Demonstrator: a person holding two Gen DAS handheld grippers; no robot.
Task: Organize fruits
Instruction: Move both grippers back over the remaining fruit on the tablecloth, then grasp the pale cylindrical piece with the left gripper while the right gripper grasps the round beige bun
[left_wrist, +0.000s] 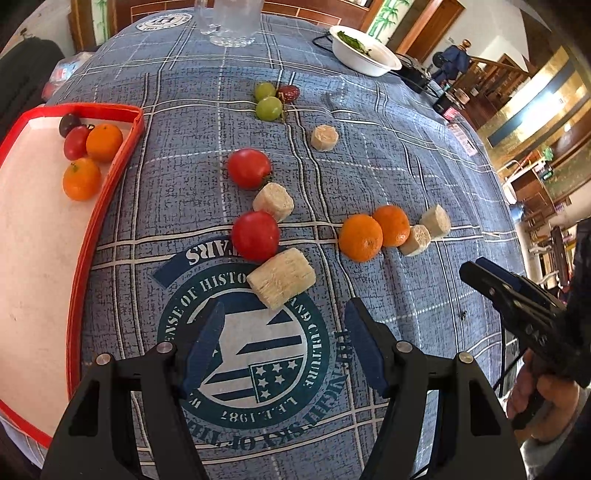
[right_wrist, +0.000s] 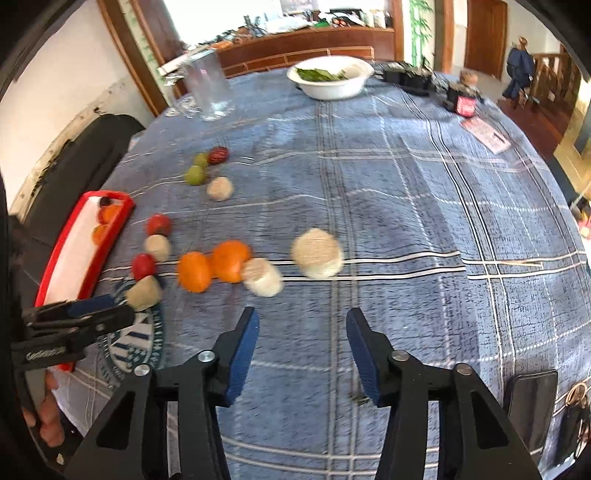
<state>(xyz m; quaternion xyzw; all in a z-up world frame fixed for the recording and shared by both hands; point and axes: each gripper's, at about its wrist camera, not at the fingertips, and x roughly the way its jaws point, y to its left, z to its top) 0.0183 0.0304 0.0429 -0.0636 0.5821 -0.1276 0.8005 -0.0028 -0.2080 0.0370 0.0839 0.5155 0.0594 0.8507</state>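
A red-rimmed tray (left_wrist: 110, 110) at the left holds two oranges, a red tomato and a dark fruit. On the blue plaid cloth lie two red tomatoes (left_wrist: 255, 236), two oranges (left_wrist: 361, 237), two green grapes (left_wrist: 269, 108), a red date (left_wrist: 289, 92) and several pale cut cylinders. My left gripper (left_wrist: 285, 306) is open and empty, its tips just short of the nearest pale cylinder (left_wrist: 280, 277). My right gripper (right_wrist: 302, 314) is open over bare cloth, with a pale cylinder (right_wrist: 317, 258) a little ahead and the oranges (right_wrist: 231, 260) ahead to its left. Nothing sits between either pair of fingers.
A glass pitcher (left_wrist: 229, 22) and a white bowl of greens (left_wrist: 364, 50) stand at the table's far side. Black devices (right_wrist: 406, 79) and a paper (right_wrist: 487, 134) lie far right. A phone (right_wrist: 532, 402) rests near the right front edge.
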